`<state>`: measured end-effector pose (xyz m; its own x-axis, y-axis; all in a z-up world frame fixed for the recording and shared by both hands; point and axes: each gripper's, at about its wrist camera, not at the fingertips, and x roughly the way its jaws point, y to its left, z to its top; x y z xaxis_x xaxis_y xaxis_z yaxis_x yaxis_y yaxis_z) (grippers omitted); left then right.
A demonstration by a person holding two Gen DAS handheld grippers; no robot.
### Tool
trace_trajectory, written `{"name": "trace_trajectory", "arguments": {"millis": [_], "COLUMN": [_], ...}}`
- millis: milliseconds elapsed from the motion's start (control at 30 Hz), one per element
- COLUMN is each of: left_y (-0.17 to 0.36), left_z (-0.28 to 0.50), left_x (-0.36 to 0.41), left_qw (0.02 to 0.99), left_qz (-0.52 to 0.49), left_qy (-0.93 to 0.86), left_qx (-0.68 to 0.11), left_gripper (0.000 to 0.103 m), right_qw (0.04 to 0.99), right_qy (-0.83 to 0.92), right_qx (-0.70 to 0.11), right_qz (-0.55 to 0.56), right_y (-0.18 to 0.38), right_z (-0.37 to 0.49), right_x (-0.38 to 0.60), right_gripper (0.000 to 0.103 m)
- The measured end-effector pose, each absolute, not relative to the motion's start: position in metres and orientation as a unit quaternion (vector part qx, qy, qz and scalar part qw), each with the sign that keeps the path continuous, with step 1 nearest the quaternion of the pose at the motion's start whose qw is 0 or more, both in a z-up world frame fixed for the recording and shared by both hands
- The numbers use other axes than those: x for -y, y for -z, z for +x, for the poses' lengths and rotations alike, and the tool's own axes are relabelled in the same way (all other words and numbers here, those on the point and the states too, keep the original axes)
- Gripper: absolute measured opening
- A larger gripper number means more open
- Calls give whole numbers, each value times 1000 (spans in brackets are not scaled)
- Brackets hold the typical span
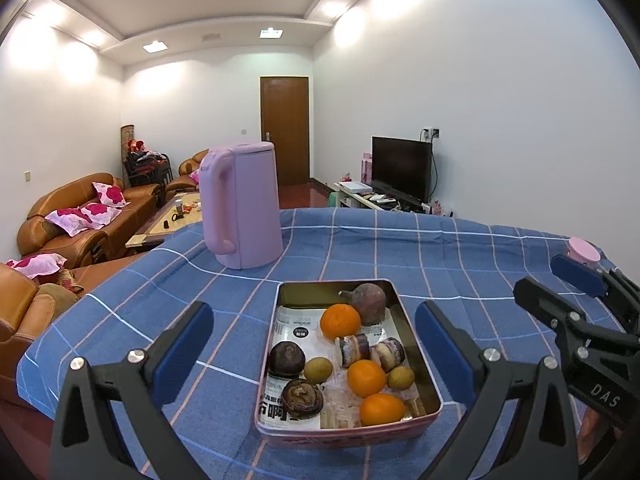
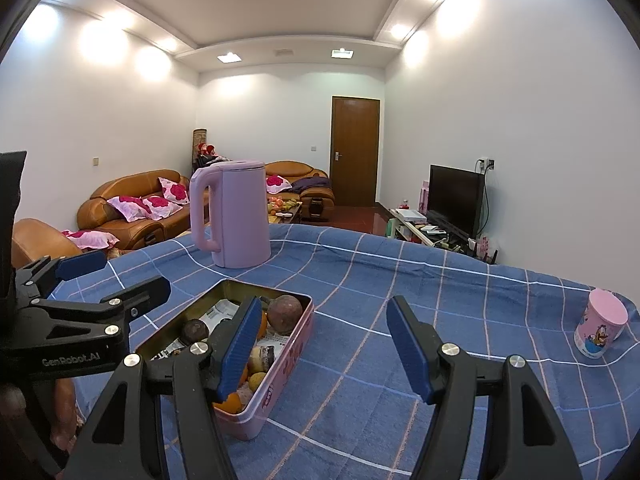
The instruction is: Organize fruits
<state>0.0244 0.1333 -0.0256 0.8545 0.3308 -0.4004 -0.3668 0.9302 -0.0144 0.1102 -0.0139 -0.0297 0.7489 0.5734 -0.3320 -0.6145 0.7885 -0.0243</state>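
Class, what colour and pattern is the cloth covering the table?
The tablecloth is blue with a white and pink check, clearest in the left wrist view.

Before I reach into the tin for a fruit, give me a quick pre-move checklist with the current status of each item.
1. Left tool open: ok, fingers spread wide on either side of the tin.
2. Right tool open: ok, nothing between its fingers.
3. Fruit reachable from above: ok, the tin has no lid and the oranges lie exposed.
4. Fruits free to lift singly: cannot tell, they sit packed close together.
5. Kettle clear of the path: ok, it stands behind the tin.
6. Pink cup out of the way: ok, far off to the right on the tablecloth.
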Motion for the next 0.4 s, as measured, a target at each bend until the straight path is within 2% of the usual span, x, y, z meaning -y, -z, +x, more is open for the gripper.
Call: {"name": "trace_trajectory", "arguments": {"millis": [400], "left_y": [31], "left_z": [37], "left_x": [-117], "left_qw": [960], "left_qz": [-24], "left_qy": [-179], "left_qx": [-213], "left_gripper": [103], "right_qw": [935], "right_qy": [-311], "right_qx": [-162], "right_qz": [-62], "right_y": [33], "right_z": [114], "right_x": [28], "right_gripper": [66]}}
